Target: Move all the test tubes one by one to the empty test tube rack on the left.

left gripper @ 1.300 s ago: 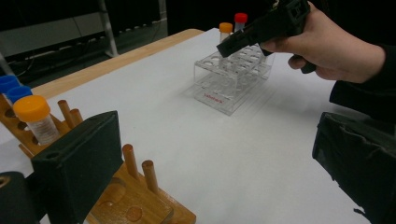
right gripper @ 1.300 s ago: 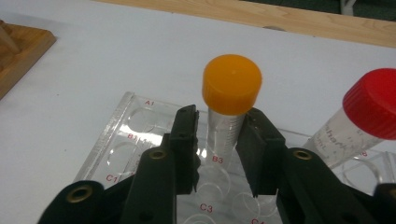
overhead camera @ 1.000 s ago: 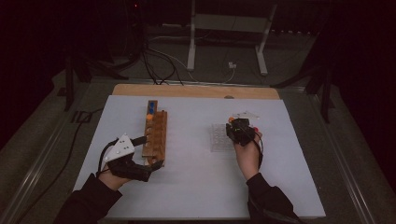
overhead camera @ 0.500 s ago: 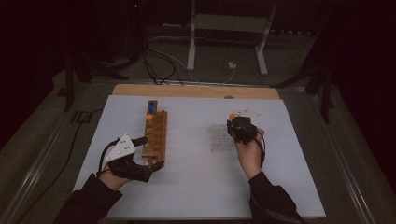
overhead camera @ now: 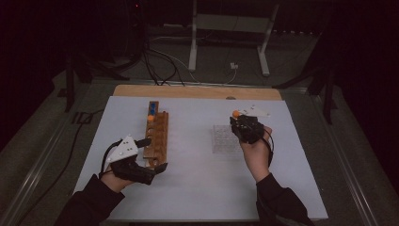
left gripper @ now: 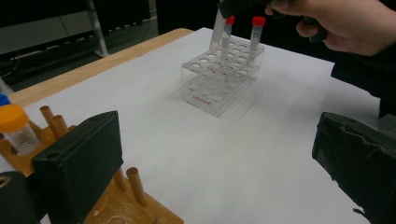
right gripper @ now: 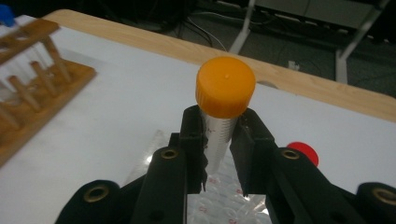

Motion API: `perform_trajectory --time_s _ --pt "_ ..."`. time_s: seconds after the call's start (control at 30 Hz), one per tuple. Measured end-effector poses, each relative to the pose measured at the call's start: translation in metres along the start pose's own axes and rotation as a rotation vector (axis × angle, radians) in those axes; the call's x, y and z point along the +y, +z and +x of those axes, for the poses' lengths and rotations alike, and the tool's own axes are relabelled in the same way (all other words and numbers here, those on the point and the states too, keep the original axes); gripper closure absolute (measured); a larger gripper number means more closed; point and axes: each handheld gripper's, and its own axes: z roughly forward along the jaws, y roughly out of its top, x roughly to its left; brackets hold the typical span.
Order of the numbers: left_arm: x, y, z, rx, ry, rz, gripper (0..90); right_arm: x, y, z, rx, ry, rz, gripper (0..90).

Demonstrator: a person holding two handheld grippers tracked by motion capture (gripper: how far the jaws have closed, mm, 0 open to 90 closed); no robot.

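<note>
My right gripper (overhead camera: 241, 123) is shut on a clear tube with an orange cap (right gripper: 225, 92), held upright over the far side of the clear plastic rack (overhead camera: 224, 139). In the left gripper view the tube's lower end (left gripper: 216, 35) hangs just above the rack (left gripper: 219, 77); whether it has entered a hole I cannot tell. Two red-capped tubes (left gripper: 258, 29) stand in that rack. My left gripper (overhead camera: 154, 153) is open, its jaws astride the near end of the wooden peg rack (overhead camera: 157, 136), touching nothing. An orange-capped tube (overhead camera: 150, 118) and a blue-capped tube (overhead camera: 152, 108) stand at the rack's far end.
A white sheet (overhead camera: 197, 188) covers the table, with a wooden edge (overhead camera: 197, 92) at the far side. Beyond the table are a stand's legs (overhead camera: 263, 56) and cables (overhead camera: 164, 61) on the floor. A cable (overhead camera: 70, 155) runs along the table's left.
My right gripper has edged slightly away from the person with the orange-capped tube still in it. The left gripper has stayed where it was, open.
</note>
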Motion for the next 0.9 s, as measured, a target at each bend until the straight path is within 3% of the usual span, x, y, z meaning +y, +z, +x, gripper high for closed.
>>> perform_trajectory --time_s 0.4,0.63,0.9 --pt "0.004 0.002 -0.004 -0.025 0.008 0.005 2.5 0.002 -0.032 0.021 0.142 -0.046 -0.028 74.4" --pt "0.008 0.004 -0.007 -0.039 0.018 0.007 2.5 -0.007 -0.045 0.037 0.223 -0.089 -0.028 74.4" --pt "0.012 0.009 -0.013 -0.058 0.032 0.015 2.5 -0.021 -0.051 0.050 0.284 -0.125 -0.010 74.3"
